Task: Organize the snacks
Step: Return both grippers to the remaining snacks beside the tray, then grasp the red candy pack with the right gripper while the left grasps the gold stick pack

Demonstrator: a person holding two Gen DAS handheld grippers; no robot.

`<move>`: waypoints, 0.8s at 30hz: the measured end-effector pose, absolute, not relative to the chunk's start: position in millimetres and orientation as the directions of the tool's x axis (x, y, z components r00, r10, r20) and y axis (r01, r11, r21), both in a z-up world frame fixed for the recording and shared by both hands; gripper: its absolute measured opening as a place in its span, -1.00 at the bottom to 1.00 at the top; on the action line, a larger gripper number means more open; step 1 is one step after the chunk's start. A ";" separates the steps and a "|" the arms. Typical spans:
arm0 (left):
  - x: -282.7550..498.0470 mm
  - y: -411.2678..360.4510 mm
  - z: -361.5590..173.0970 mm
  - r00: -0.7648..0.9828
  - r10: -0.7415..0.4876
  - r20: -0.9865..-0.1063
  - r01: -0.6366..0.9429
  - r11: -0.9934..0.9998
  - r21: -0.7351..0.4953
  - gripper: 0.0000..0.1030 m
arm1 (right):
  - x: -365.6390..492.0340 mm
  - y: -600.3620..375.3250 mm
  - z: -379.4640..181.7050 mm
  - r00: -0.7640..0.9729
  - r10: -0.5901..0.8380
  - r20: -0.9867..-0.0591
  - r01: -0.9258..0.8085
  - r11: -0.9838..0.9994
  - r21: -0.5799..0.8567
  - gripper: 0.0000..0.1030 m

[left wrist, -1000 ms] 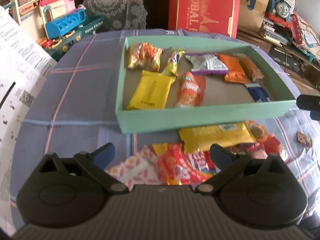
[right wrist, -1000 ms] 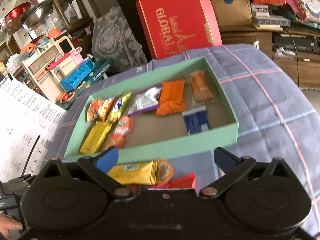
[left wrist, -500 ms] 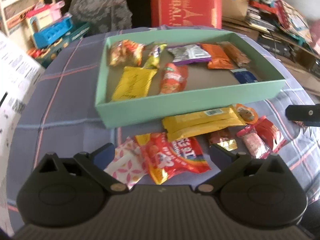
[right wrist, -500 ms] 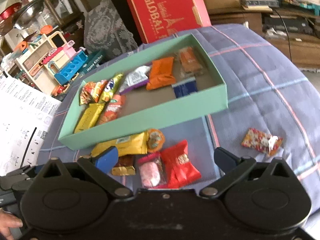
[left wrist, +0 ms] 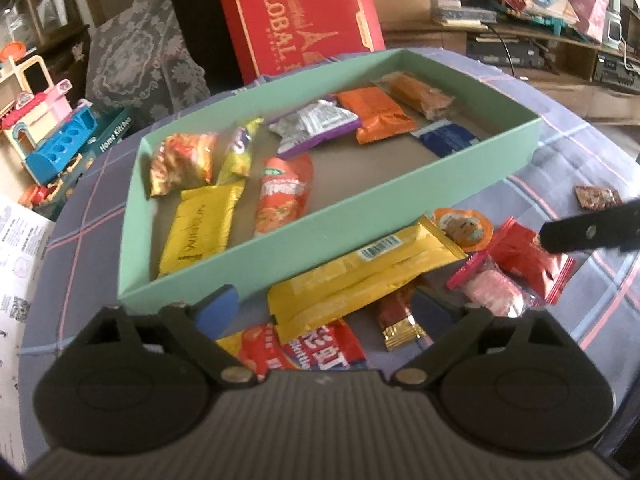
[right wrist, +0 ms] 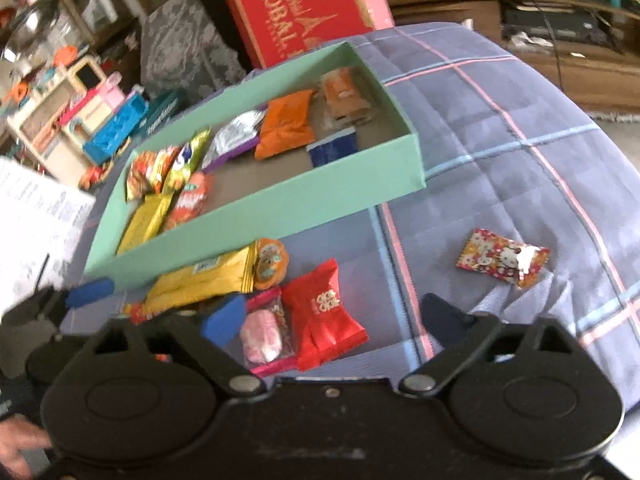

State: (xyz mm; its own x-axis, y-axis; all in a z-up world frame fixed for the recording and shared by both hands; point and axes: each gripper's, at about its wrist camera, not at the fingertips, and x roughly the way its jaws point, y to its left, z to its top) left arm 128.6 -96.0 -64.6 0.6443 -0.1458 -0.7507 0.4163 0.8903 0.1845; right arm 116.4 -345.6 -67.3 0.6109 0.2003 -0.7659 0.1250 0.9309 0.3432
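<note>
A mint-green box (left wrist: 360, 204) holds several snack packets. In front of it on the cloth lie loose snacks. My left gripper (left wrist: 324, 308) hovers over the near end of a long yellow bar (left wrist: 368, 276) and a red bag (left wrist: 316, 348); its jaws are closing, with the pads clear of both. My right gripper (right wrist: 332, 316) is low over a red packet (right wrist: 328, 320) and a pink candy (right wrist: 264, 332); its jaws are closing too, without touching them. A cartoon-print candy (right wrist: 504, 258) lies apart to the right.
A plaid blue cloth (right wrist: 520, 120) covers the surface. A red carton (left wrist: 296, 16) stands behind the box, with a toy kitchen (left wrist: 52, 128) at far left. Printed sheets (left wrist: 16, 248) lie on the left. A hand (right wrist: 16, 448) shows at the bottom left.
Both grippers have sunk closer to the loose snacks in front of the box. The left view has rolled, so the box now sits slanted. Both pairs of fingers stand slightly narrower.
</note>
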 end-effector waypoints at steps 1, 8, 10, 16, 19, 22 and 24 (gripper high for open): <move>130.7 -96.3 -66.8 0.638 -0.146 -0.756 0.418 0.890 0.181 0.67 | 118.6 -342.2 -70.2 0.602 0.205 -0.772 0.113 0.935 0.336 0.47; 138.8 -101.1 -75.8 0.591 -0.178 -0.787 0.456 0.878 0.143 -0.08 | 131.0 -322.7 -84.8 0.566 0.199 -0.800 0.032 0.964 0.263 -0.11; 135.8 -108.5 -74.9 0.586 -0.183 -0.789 0.488 0.857 0.164 -0.28 | 132.4 -322.4 -86.1 0.571 0.194 -0.798 0.023 0.968 0.251 -0.23; 126.1 -130.7 -77.6 0.513 -0.240 -0.824 0.569 0.814 0.116 -0.28 | 131.8 -340.6 -88.2 0.598 0.175 -0.782 0.061 0.963 0.262 -0.31; 118.3 -136.8 -75.4 0.488 -0.266 -0.832 0.590 0.802 0.090 -0.28 | 126.1 -354.2 -90.2 0.608 0.167 -0.776 0.084 0.959 0.272 -0.32; 117.0 -135.0 -65.8 0.522 -0.277 -0.807 0.581 0.808 0.099 -0.17 | 119.1 -365.1 -92.0 0.618 0.166 -0.769 0.097 0.954 0.284 -0.32; 118.6 -133.0 -60.6 0.570 -0.256 -0.781 0.569 0.809 0.151 0.09 | 117.2 -368.4 -92.7 0.621 0.174 -0.764 0.098 0.950 0.296 -0.32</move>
